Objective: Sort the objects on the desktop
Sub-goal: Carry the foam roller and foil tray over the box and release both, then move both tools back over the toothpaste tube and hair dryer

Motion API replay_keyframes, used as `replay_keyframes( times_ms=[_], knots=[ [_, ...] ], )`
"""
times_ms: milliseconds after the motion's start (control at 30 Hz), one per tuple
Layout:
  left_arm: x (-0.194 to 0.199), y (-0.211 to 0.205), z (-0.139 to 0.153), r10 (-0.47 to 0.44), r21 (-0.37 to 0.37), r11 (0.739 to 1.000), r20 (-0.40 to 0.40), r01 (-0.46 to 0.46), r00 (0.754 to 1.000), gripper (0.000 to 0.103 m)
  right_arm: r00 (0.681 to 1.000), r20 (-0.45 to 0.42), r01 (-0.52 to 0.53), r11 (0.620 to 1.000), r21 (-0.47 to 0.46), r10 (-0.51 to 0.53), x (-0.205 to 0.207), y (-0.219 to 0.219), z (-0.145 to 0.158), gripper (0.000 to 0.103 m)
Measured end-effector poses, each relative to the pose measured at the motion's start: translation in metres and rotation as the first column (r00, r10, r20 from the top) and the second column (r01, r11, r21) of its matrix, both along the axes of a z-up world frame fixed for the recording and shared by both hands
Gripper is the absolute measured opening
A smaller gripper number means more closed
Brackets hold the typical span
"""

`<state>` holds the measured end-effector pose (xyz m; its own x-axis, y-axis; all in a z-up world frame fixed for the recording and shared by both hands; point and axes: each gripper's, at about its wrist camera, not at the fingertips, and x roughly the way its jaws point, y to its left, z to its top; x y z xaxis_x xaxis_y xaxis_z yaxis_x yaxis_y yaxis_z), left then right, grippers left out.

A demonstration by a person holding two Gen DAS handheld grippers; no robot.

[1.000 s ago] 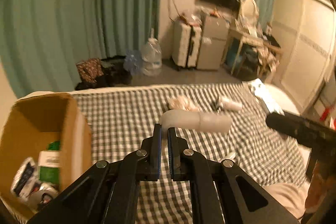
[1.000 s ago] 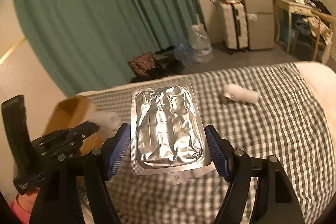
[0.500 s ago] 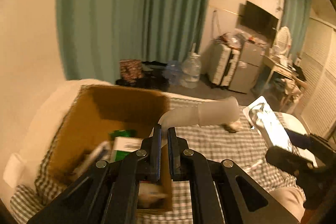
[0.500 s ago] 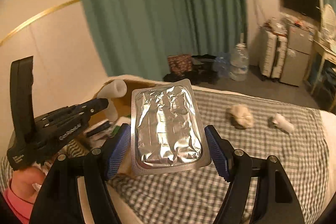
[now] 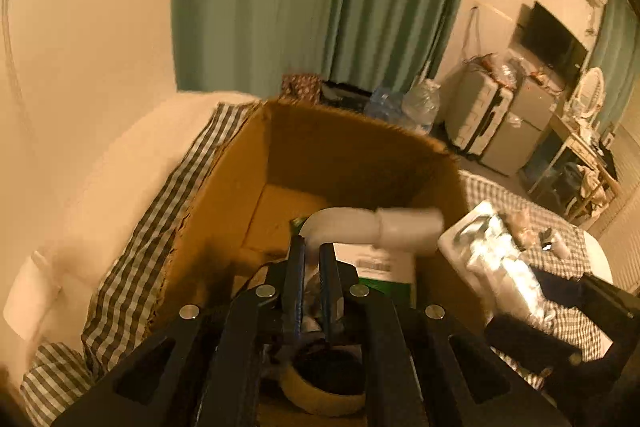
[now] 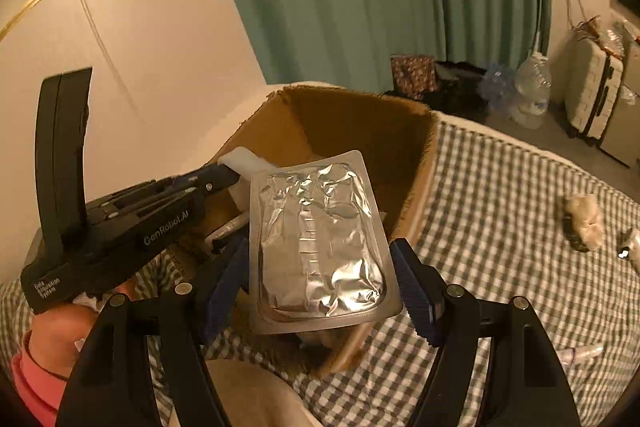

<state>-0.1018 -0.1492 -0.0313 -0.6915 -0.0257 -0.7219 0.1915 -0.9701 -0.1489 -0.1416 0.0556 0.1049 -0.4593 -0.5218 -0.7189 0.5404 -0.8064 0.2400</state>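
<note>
Landmark: we place everything against the cardboard box (image 5: 240, 187), which stands open on the checked bedcover (image 6: 500, 227).
Step in hand: we judge this the drop-off; both carried things hang over the box and neither is released.
Left tool (image 5: 310, 247): over the box's open mouth, its jaws just beginning to part around the folded end of a white tube (image 5: 372, 227); the tube still sits between them, its cap end reaching toward the box's right wall.
Right tool (image 6: 320, 267): at the box's near right corner, jaws wide and clamped across a silver foil pack (image 6: 320, 235), which tilts up over the box's rim.
Inside the box: a green and white carton (image 5: 384, 271) and a round dark-centred thing (image 5: 324, 379) lie below the left tool; we cannot name the rest.
Beyond the box: a crumpled pale wad (image 6: 584, 219) and a small white item (image 6: 628, 247) remain on the bedcover, well apart from the box.
Next move: we think the left jaws need to part fully so the tube falls clear; the foil pack then wants carrying inward past the rim before release, or it may catch the wall.
Change from a second ago: then both tools were over open bedcover, with the box off to the left; now the box fills the middle of both views. The left jaws were tight then, the right grip unchanged.
</note>
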Motion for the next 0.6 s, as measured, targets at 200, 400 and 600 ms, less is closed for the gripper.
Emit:
replay_keyframes(
  times_ms=[200,400,600],
  knots=[
    [-0.001,-0.008,-0.013,0.048,0.028,0.998,0.043,-0.050,0.998,0.077,1.000,0.015,0.026,0.997,-0.077,-0.025,-0.019,0.001,-0.002,0.090],
    [0.017,0.001,0.008,0.053,0.064,0.996,0.032,-0.055,0.998,0.093,0.998,0.005,0.065,0.987,-0.146,-0.065,-0.011,0.022,0.012,0.091],
    [0.035,0.045,0.043,-0.016,0.035,0.999,-0.057,0.018,0.998,0.103,0.983,-0.023,0.176,0.973,-0.152,-0.182,0.007,0.075,0.031,0.091]
  ],
)
